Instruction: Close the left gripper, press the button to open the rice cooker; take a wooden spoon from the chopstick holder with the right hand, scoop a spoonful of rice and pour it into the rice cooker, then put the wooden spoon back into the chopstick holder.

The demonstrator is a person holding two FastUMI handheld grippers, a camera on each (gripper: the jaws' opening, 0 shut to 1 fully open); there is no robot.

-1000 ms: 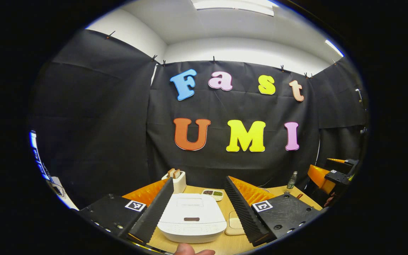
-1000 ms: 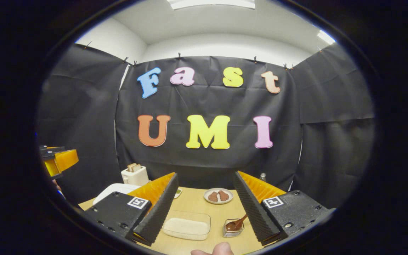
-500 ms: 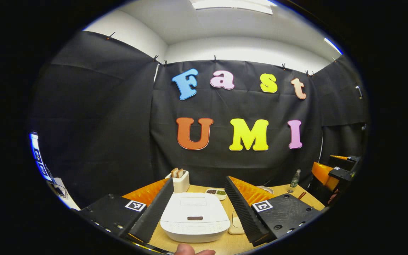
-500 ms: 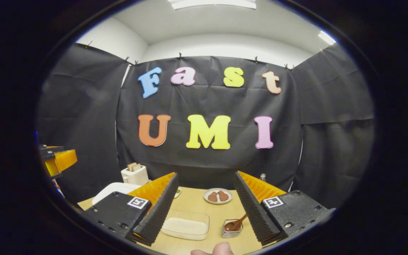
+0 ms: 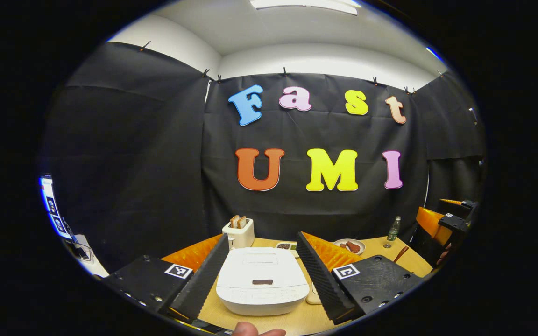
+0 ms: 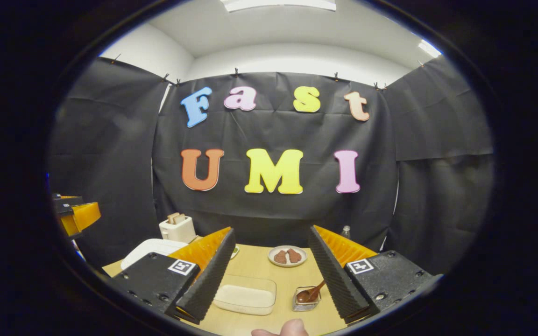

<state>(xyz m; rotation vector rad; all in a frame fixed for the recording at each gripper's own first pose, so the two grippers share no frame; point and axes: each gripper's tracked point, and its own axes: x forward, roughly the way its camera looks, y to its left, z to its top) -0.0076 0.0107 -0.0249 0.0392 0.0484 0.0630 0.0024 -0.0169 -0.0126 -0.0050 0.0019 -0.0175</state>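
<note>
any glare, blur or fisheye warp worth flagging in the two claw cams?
Left gripper view: sharp, the white rice cooker evenly lit, soft sheen on its lid, the ceiling light panel blown out, wall seams bowed by fisheye. Right gripper view: also sharp, the clear plastic rice tray and wooden spoon readable, only faint shadows on the light wooden table.

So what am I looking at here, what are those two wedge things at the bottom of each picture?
Those are the fingers of handheld grippers; a camera rides on each. The left gripper is open over the closed white rice cooker, with a toaster behind. The right gripper is open too, facing a clear rice box, a small holder with a wooden spoon in it, and a plate. All of it stands on a wooden table. Nothing is held.
</note>
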